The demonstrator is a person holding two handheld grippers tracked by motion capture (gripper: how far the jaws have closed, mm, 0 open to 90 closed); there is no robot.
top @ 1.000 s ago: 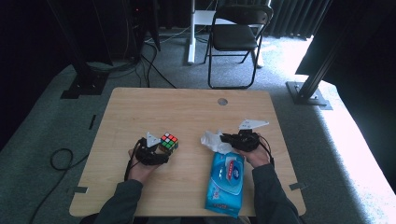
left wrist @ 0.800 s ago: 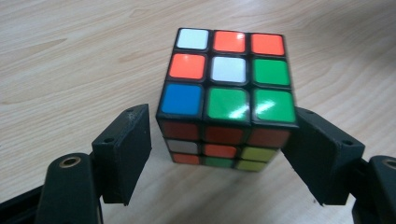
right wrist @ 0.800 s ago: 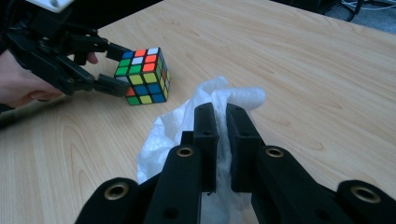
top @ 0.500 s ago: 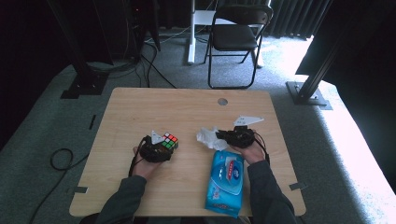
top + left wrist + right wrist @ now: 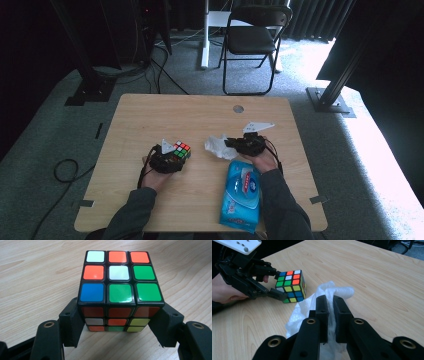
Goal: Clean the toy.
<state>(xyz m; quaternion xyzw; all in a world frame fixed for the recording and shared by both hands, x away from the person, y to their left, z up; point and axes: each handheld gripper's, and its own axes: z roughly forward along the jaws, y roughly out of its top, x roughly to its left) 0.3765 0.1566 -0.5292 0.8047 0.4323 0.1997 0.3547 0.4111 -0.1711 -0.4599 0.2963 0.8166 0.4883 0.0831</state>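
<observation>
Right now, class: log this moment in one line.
left gripper: shut on cube | right gripper: shut on wipe | table: wipe pack

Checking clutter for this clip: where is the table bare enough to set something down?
The table's far half, around the round hole, is bare. So is the near left corner. It is crowded mid-table: cube, tissue and wipes pack.

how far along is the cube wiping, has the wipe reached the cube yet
Done: a crumpled white wipe is out of the blue wipes pack and pinched in the right tool. In hand: the left tool has just been closing, its jaws against both sides of the multicoloured puzzle cube on the wooden table. Left: the wipe is not yet touching the cube, so the wiping looks undone.
</observation>
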